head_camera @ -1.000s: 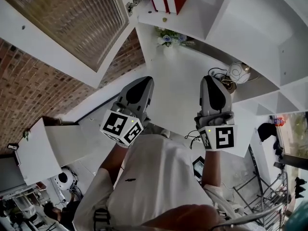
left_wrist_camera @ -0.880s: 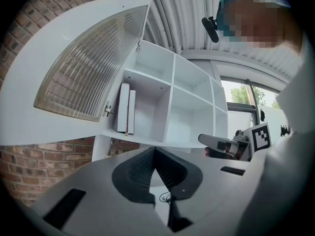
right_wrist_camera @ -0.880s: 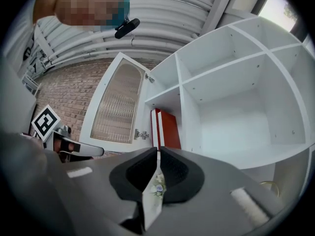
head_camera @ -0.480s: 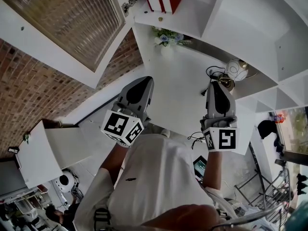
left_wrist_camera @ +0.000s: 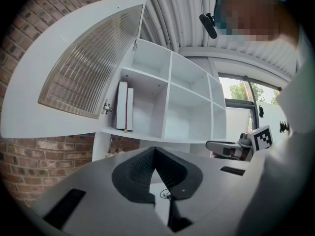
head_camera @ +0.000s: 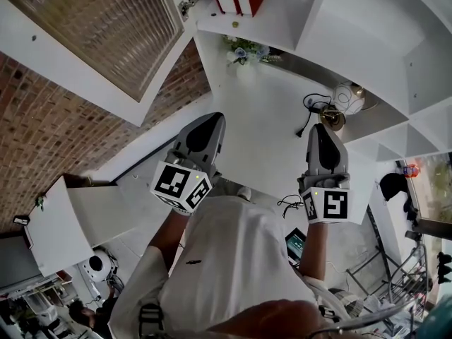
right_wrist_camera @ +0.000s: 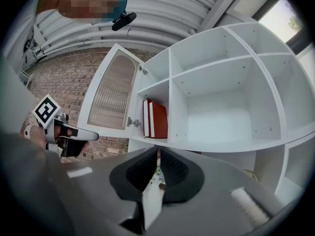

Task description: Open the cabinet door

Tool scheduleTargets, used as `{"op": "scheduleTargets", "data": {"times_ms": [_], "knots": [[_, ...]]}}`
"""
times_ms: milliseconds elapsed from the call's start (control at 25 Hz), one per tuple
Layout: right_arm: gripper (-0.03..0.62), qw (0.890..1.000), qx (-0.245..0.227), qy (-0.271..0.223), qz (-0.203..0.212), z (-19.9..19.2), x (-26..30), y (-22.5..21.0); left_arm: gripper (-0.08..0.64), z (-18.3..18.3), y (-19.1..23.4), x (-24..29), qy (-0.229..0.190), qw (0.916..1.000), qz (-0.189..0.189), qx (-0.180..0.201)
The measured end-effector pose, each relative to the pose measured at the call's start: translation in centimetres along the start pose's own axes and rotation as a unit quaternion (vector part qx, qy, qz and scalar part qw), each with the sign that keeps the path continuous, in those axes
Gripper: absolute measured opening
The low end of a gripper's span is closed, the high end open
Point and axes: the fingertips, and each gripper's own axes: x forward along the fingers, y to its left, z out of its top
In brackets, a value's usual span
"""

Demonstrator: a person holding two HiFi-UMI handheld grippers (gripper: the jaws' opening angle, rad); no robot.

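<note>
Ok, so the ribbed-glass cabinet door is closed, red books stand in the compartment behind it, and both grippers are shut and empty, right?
No: the cabinet door is open, swung to the left, as the right gripper view shows. The rest holds: red books stand in its compartment, and the left gripper and right gripper are shut and empty.

White cabinet [right_wrist_camera: 221, 107] of open compartments, seen over the right gripper [right_wrist_camera: 157, 151], whose jaws meet with nothing between them. The ribbed-glass cabinet door [right_wrist_camera: 112, 93] stands swung open at the cabinet's left edge. Red books [right_wrist_camera: 156, 118] stand upright in the lower compartment of the cabinet's left column. Left of the cabinet: brick wall [right_wrist_camera: 64, 77] and left gripper [right_wrist_camera: 69, 134].
</note>
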Motion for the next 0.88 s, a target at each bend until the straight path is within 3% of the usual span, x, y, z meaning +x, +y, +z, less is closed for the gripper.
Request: {"op": "scheduleTargets", "data": {"times_ms": [880], "knots": [[0.015,1.000,0.003,0.007,-0.004,-0.24,0.02,-0.17,0.009,-0.36,-0.27,0.05,0.006,1.0000,0.000,0.001]]}}
